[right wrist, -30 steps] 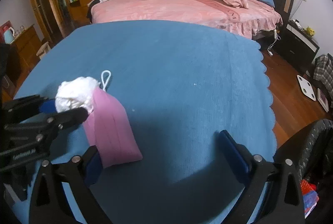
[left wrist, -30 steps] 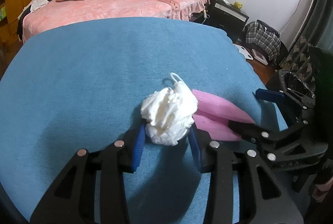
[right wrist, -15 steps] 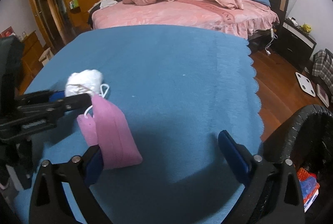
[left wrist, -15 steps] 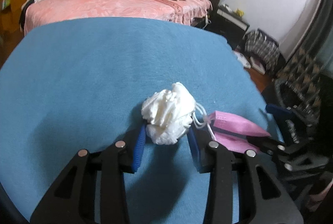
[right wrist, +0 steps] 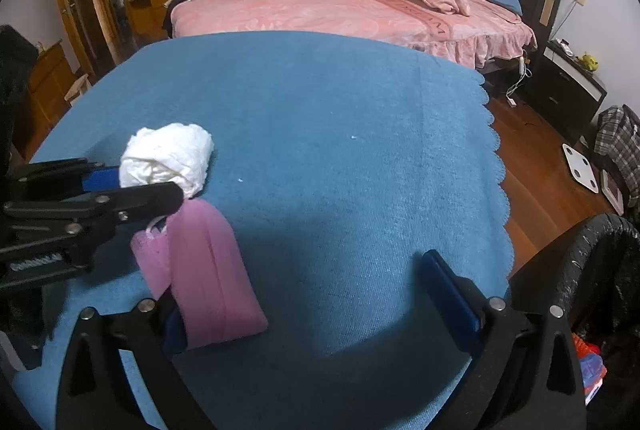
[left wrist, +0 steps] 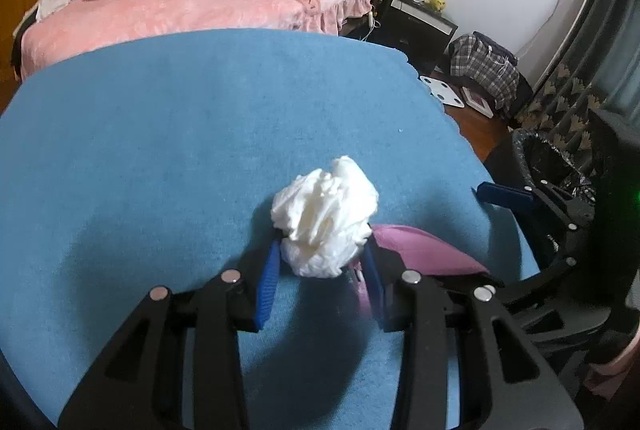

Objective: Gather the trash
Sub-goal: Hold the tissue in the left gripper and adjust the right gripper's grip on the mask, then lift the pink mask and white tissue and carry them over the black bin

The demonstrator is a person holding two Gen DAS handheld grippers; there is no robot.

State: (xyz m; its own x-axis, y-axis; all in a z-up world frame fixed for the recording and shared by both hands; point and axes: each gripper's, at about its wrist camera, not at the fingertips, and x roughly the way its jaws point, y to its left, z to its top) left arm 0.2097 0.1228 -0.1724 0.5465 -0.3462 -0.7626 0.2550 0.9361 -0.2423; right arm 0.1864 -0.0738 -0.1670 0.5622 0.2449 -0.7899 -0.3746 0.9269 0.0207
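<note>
My left gripper (left wrist: pixel 320 254) is shut on a crumpled white tissue ball (left wrist: pixel 326 218), held just above the blue tablecloth (left wrist: pixel 180 150). The right wrist view shows the same tissue ball (right wrist: pixel 168 158) in the left gripper (right wrist: pixel 160 178) at the left. A pink face mask (right wrist: pixel 208 270) lies on the cloth right below it, its near end against the left finger of my right gripper (right wrist: pixel 308 294). That gripper stands wide open with only cloth between its fingers. From the left wrist, the mask (left wrist: pixel 420 254) lies just right of my fingers.
A black-lined trash bin (right wrist: pixel 600 270) stands past the cloth's right edge, with coloured scraps inside. It also shows as the bin (left wrist: pixel 552 166) at the right. A pink bed (right wrist: pixel 340 10) lies beyond the table, with wooden floor to the right.
The mask's white ear loop, which stuck out past the tissue, has drawn back under the left gripper, and the mask's far end has folded open. The left gripper still holds the tissue.
</note>
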